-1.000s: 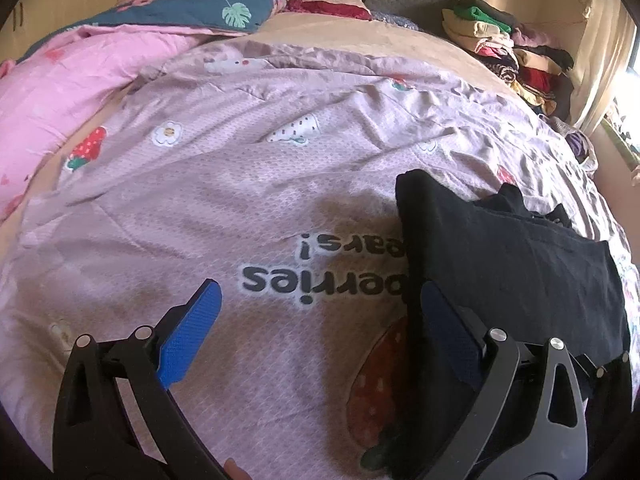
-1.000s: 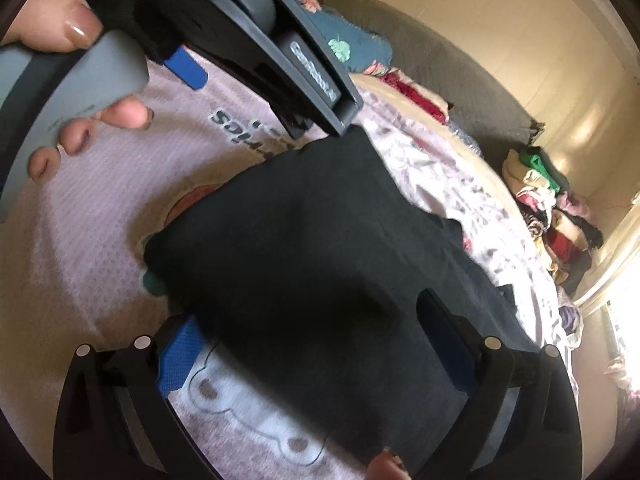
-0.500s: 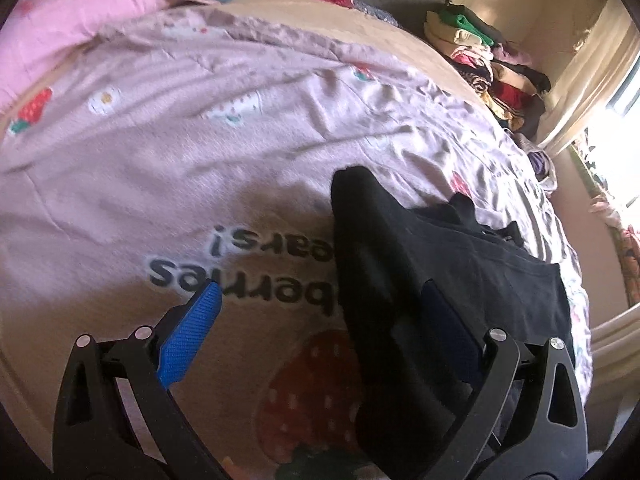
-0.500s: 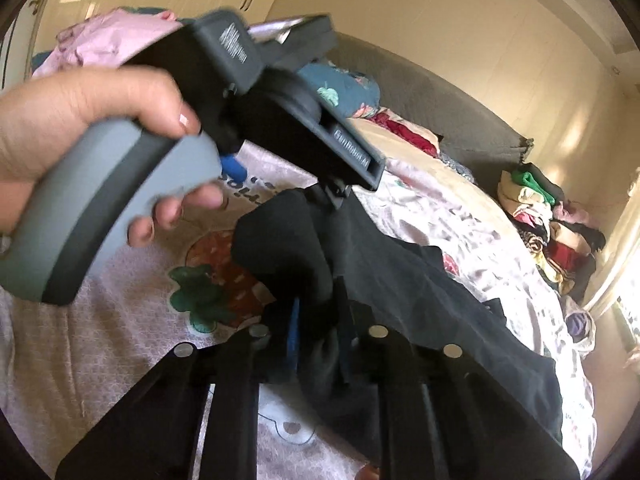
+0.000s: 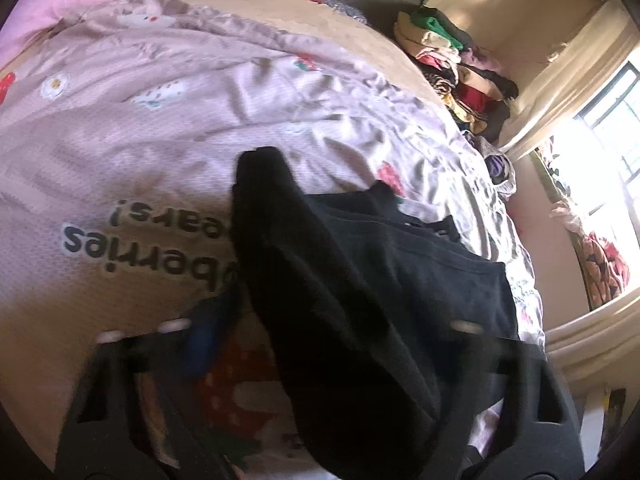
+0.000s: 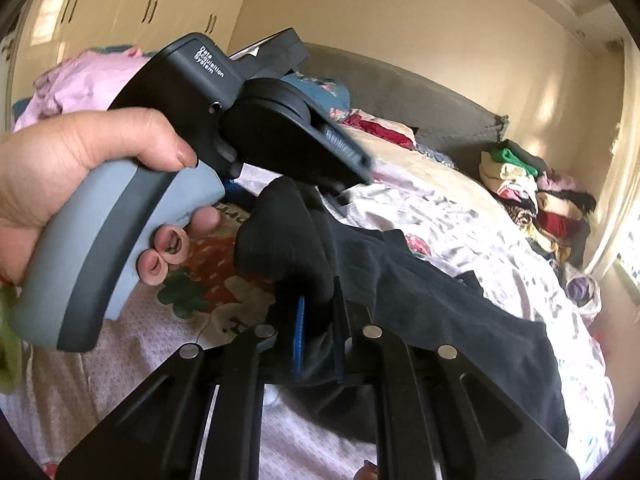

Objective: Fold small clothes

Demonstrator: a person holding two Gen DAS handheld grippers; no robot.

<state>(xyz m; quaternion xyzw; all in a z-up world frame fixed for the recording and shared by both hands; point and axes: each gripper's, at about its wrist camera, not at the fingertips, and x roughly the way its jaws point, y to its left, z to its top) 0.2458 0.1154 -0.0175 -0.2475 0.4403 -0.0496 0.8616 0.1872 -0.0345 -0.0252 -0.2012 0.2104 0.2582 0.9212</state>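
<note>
Right wrist, black garment (image 6: pixel 440 312) bunched, lifted

Bedroom in a private home. A bed spread with a lilac cartoon-print duvet (image 5: pixel 168 128) lettered with strawberries, a pink quilt (image 5: pixel 60 4) at ten o'clock and a grey padded headboard (image 6: pixel 432 108) at twelve; a stack of folded clothes (image 6: pixel 532 200) at two o'clock. Cream built-in wardrobe doors (image 6: pixel 132 8) at eleven o'clock, a sunlit window (image 5: pixel 616 128) with pale curtains (image 5: pixel 560 76) at three.
</note>
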